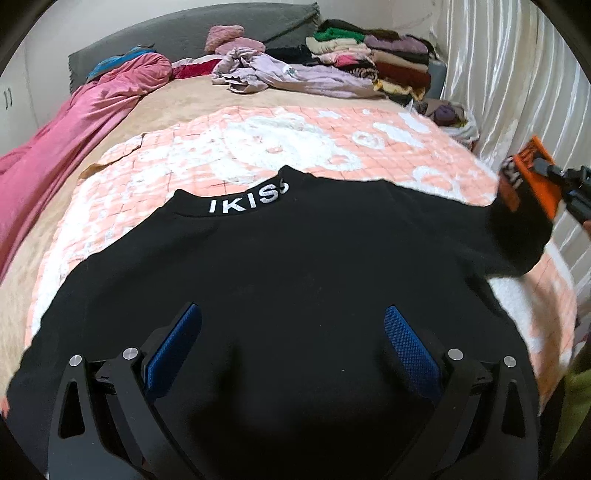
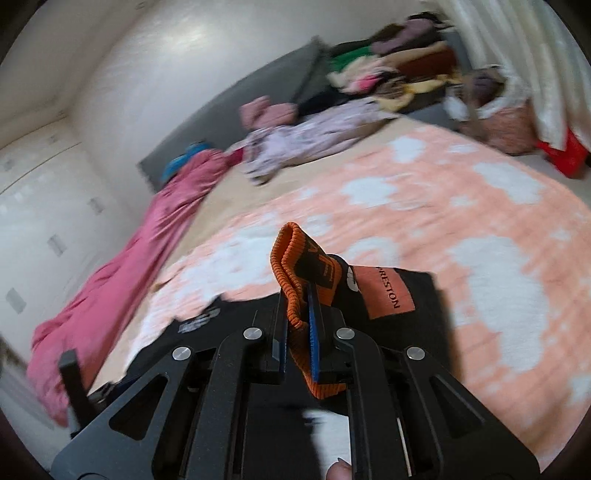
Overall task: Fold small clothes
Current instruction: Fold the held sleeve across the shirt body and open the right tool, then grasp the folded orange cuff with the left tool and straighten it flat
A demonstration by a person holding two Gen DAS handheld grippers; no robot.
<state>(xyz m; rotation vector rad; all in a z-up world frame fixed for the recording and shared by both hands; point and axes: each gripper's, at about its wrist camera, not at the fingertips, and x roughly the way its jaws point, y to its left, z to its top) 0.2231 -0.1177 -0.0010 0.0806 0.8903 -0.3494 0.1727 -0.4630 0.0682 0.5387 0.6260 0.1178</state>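
A black sweatshirt (image 1: 295, 266) with white "IKISS" lettering on its collar (image 1: 243, 201) lies flat on a peach and white blanket (image 1: 258, 147). My left gripper (image 1: 293, 332) is open and empty, its blue pads spread just above the shirt's body. My right gripper (image 2: 298, 314) is shut on the orange ribbed sleeve cuff (image 2: 291, 258) and holds the sleeve lifted above the bed. In the left wrist view that cuff (image 1: 535, 177) and the right gripper (image 1: 554, 171) show at the far right, with the sleeve raised off the blanket.
A pink duvet (image 1: 74, 122) lies along the left side of the bed. A lilac garment (image 1: 280, 74) and stacked folded clothes (image 1: 369, 55) sit at the far end by a grey headboard (image 1: 184, 33). White curtains (image 1: 517, 74) hang on the right.
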